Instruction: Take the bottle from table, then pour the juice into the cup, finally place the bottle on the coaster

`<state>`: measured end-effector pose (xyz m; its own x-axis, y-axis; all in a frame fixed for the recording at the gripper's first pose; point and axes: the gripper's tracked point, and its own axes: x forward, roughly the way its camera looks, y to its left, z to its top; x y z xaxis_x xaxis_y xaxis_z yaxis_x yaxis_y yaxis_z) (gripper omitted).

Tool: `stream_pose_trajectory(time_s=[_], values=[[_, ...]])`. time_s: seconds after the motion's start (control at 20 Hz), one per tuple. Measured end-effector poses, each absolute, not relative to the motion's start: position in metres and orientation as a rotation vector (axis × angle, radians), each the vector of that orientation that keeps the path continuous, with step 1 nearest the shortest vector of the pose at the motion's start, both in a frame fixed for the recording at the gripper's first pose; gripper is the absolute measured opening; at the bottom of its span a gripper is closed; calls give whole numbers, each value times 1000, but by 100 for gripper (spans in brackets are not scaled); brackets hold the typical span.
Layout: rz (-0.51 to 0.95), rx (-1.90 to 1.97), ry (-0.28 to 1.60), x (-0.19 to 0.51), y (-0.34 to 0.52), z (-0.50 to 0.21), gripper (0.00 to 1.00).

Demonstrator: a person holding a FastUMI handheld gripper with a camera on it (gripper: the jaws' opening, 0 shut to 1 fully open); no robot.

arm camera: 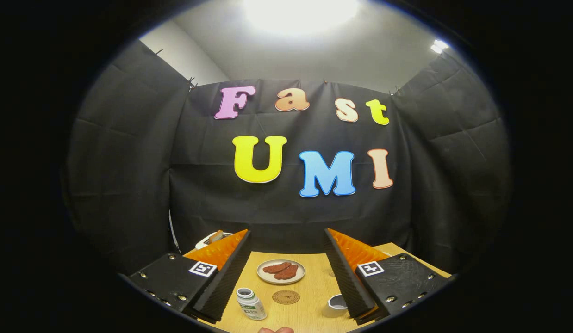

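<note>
- Gripper view, tool: fingers spread wide apart, holding nothing, raised above the desk
- Bottle: upright, capped, between the fingers, nearer the left one
- Coaster: just right of the bottle
- Cup: against the right finger
- Plate: beyond the coaster, with food on it
- Step: taking the bottle, not begun; next, lower and centre the fingers on it

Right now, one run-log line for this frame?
gripper: open, empty | bottle: upright on table, near one finger | coaster: bare | cup: upright | stage: pre-grasp
</note>
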<state>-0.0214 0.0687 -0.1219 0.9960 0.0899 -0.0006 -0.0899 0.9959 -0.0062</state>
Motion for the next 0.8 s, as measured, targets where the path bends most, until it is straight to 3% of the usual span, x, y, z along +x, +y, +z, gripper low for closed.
stream_pose_trajectory(time_s=[0.45, 0.8], values=[[121, 25, 159, -43, 110, -273, 96], [137, -45, 226, -11, 160, -361, 95]])
